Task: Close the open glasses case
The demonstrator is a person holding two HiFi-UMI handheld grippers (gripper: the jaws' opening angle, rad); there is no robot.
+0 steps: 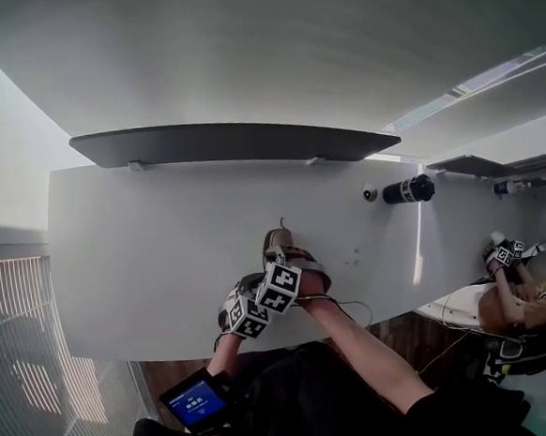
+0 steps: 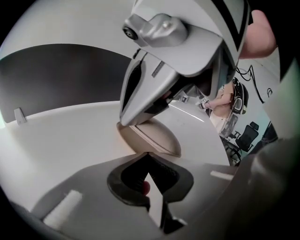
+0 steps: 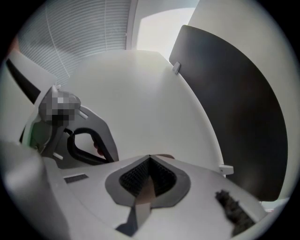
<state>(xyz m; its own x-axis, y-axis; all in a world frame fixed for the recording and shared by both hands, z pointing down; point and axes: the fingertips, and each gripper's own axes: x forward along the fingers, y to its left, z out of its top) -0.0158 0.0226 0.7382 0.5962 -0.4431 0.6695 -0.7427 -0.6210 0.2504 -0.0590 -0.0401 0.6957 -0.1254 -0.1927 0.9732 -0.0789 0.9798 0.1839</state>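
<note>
Beige glasses case (image 2: 157, 138) sits on the white table (image 1: 144, 251) near its front edge, just ahead of the left gripper (image 2: 147, 153), with its long axis slanting across. The right gripper (image 3: 150, 158) is nearer, its tip seemingly on the lid. Both grippers' jaws are pressed together and hold nothing. The lid looks nearly down.
</note>
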